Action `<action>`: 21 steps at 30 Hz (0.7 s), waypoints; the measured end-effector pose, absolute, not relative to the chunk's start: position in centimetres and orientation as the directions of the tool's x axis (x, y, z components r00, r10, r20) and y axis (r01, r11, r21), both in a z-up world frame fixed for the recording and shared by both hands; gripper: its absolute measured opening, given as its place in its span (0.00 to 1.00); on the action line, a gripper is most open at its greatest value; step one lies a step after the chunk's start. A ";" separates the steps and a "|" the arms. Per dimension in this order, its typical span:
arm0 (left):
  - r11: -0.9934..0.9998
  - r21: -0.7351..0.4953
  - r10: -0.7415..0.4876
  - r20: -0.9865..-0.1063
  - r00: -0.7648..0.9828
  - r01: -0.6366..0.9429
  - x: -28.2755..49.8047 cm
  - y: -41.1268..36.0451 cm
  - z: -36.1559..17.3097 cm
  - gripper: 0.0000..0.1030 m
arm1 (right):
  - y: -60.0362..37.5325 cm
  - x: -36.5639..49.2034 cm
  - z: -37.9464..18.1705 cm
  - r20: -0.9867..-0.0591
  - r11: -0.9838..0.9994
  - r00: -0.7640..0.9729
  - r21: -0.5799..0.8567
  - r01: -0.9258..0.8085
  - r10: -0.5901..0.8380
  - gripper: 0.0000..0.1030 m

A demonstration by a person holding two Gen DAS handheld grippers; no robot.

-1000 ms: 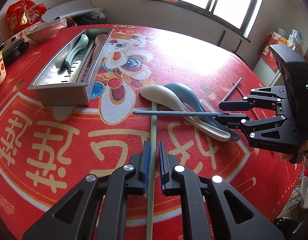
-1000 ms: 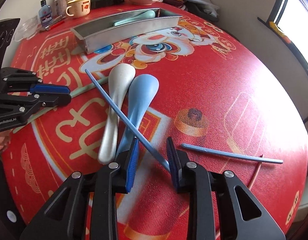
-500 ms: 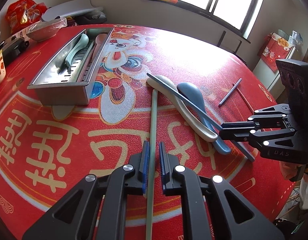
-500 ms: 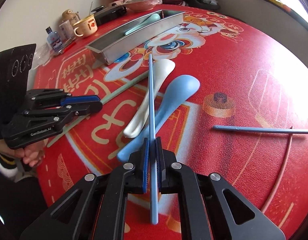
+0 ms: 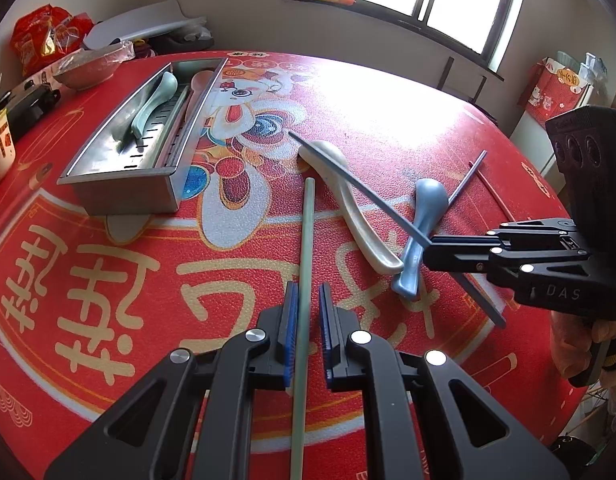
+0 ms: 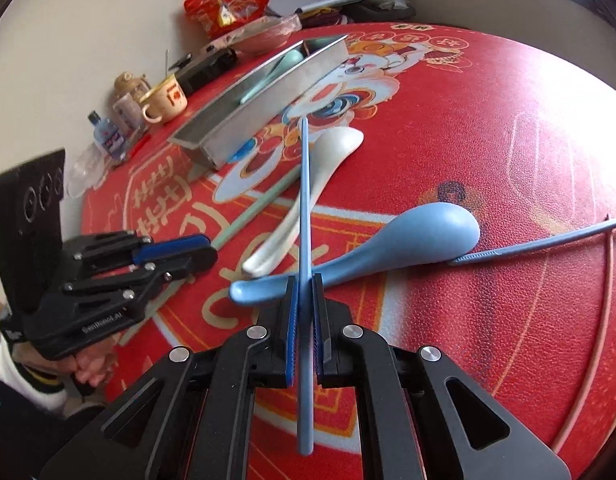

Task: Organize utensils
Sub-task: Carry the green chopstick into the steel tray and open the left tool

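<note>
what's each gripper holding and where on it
Left gripper pinches the green chopstick partway along; right gripper clamps the blue chopstick nearer its thick end.

A blue chopstick (image 6: 304, 208) is clamped between the pads of the right gripper (image 6: 305, 312), pointing out over the desk (image 6: 488, 100) toward the white spoon (image 6: 308, 196), which lies face down. Just beside it a blue spoon (image 6: 392, 246) lies face down with its bowl resting on a second blue chopstick (image 6: 548, 242); a thin pink chopstick (image 6: 606, 320) lies near that. A pale green chopstick (image 5: 304, 264) lies flat, its near part between the pads of the left gripper (image 5: 307, 320). A steel utensil tray (image 5: 148, 192) stands farther off, holding a pale green spoon (image 5: 154, 102) and a pinkish spoon (image 5: 198, 84) in separate compartments.
</note>
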State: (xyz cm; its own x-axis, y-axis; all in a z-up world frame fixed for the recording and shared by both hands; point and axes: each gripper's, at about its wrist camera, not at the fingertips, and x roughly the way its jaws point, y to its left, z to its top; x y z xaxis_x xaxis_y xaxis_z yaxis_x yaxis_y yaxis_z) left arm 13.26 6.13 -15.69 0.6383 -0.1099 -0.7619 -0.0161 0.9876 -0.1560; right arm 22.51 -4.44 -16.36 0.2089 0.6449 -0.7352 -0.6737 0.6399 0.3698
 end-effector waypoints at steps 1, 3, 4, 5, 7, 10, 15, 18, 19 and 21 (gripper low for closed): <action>0.988 -0.153 -0.108 -0.762 0.638 -0.017 13.3 6.1 -15.7 0.11 | -4.9 22.5 -16.2 -0.711 0.645 0.231 0.388 -0.659 0.664 0.06; 0.990 -0.143 -0.099 -0.764 0.638 -0.017 13.3 5.9 -15.7 0.11 | -6.0 22.6 -15.7 -0.658 0.658 0.284 0.430 -0.618 0.697 0.06; 0.991 -0.135 -0.093 -0.765 0.637 -0.018 13.3 5.8 -15.7 0.11 | -6.7 22.7 -15.7 -0.632 0.667 0.314 0.453 -0.591 0.708 0.06; 0.992 -0.122 -0.083 -0.767 0.636 -0.017 13.3 5.6 -15.7 0.11 | -7.3 22.7 -15.6 -0.611 0.675 0.342 0.471 -0.568 0.714 0.06; 0.996 -0.083 -0.054 -0.771 0.635 -0.017 13.4 5.2 -15.7 0.11 | -8.4 22.8 -15.9 -0.583 0.690 0.387 0.496 -0.528 0.715 0.06; 0.999 -0.029 -0.014 -0.774 0.633 -0.014 13.5 4.5 -15.7 0.11 | -9.6 22.8 -15.6 -0.546 0.690 0.426 0.518 -0.505 0.722 0.06; 1.000 0.011 0.019 -0.775 0.631 -0.016 13.6 4.0 -15.6 0.12 | -10.2 23.0 -15.7 -0.515 0.666 0.423 0.551 -0.502 0.745 0.06; 0.999 0.039 0.038 -0.773 0.633 -0.012 13.6 3.6 -15.7 0.11 | -10.3 22.8 -15.7 -0.501 0.659 0.428 0.550 -0.514 0.752 0.06; 0.999 0.032 0.031 -0.773 0.634 -0.010 13.5 3.7 -15.7 0.10 | -10.4 22.7 -15.6 -0.495 0.657 0.431 0.549 -0.517 0.754 0.06; 1.000 -0.004 0.003 -0.773 0.634 -0.010 13.6 4.2 -15.6 0.06 | -10.5 22.6 -15.6 -0.487 0.652 0.433 0.554 -0.518 0.758 0.06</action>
State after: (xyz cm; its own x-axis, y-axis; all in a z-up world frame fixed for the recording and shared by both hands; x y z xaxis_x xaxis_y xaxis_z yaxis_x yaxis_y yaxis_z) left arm 13.55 4.16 -15.65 0.6345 0.0035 -0.7729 -0.0100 0.9999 -0.0037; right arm 22.62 -10.53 -15.56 0.4335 0.7583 -0.4869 -0.5179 0.6518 0.5540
